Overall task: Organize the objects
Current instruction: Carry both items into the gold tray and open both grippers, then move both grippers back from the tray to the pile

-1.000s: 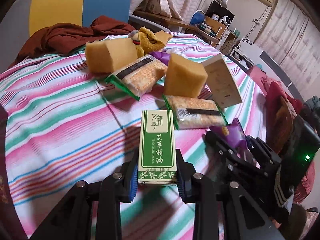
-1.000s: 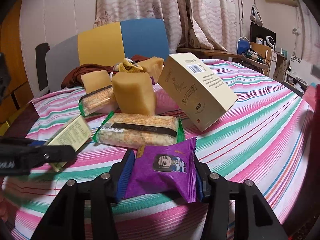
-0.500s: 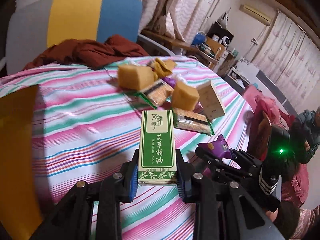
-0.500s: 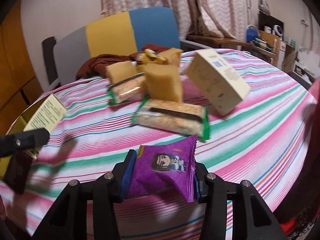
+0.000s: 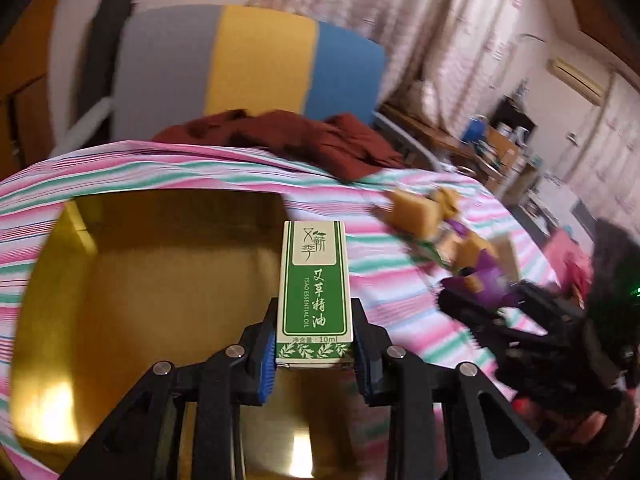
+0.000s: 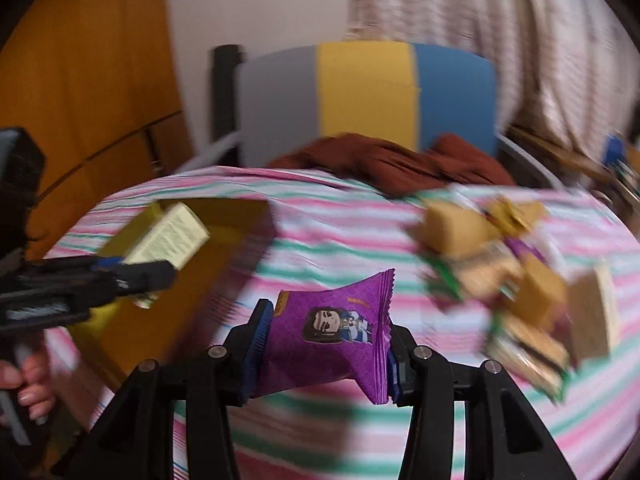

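While I hold the green essential-oil box (image 5: 314, 292) by its lower end in the left gripper (image 5: 314, 354), clamped flat-sided above the yellow box (image 5: 160, 280), it feels stiff and light. At 3 o'clock my right gripper (image 6: 322, 354) pinches the purple snack packet (image 6: 332, 332), soft, slippery film best squeezed mid-body, over the striped tablecloth (image 6: 340, 236).

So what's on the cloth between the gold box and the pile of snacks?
Nothing lies there: bare striped cloth separates the gold box from the snack pile in the right wrist view; only the held purple packet hangs in front.
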`<action>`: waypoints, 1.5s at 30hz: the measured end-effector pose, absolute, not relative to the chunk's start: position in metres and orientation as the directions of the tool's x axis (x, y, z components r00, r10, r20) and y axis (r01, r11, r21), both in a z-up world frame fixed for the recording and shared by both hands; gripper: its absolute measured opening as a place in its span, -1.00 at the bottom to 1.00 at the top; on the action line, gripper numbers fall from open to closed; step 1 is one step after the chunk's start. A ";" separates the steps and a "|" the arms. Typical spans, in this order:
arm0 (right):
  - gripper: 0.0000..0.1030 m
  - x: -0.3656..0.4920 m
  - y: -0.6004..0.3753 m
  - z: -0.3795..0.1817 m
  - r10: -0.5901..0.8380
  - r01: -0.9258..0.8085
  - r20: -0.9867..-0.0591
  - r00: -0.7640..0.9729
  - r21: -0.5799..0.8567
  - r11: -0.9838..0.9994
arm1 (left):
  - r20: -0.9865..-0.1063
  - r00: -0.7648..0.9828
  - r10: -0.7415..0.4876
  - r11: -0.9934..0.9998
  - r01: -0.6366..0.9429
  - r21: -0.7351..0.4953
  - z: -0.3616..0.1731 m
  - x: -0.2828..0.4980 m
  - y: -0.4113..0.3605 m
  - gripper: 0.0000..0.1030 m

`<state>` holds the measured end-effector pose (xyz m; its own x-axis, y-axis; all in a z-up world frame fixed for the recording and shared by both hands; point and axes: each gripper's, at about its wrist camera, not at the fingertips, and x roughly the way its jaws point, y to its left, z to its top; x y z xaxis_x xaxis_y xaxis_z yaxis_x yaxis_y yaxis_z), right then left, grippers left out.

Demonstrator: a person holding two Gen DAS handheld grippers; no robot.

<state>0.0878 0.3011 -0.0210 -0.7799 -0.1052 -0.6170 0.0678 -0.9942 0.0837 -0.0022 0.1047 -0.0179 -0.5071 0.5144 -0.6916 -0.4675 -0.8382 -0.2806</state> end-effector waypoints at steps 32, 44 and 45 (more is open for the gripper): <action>0.76 -0.077 0.172 -0.016 -0.283 0.189 -0.711 -0.643 0.211 -0.959 | -0.841 -0.439 0.316 -0.947 -0.088 -0.310 -0.072 -0.152 -0.022 -0.36; 0.76 -0.010 0.216 0.001 -0.243 0.152 -0.621 -0.745 0.197 -0.969 | -0.781 -0.538 0.317 -0.931 -0.019 -0.365 -0.038 -0.130 -0.031 -0.08; 0.76 -0.006 0.219 0.001 -0.236 0.145 -0.621 -0.747 0.195 -0.970 | -0.777 -0.543 0.318 -0.931 -0.025 -0.363 -0.036 -0.125 -0.028 -0.08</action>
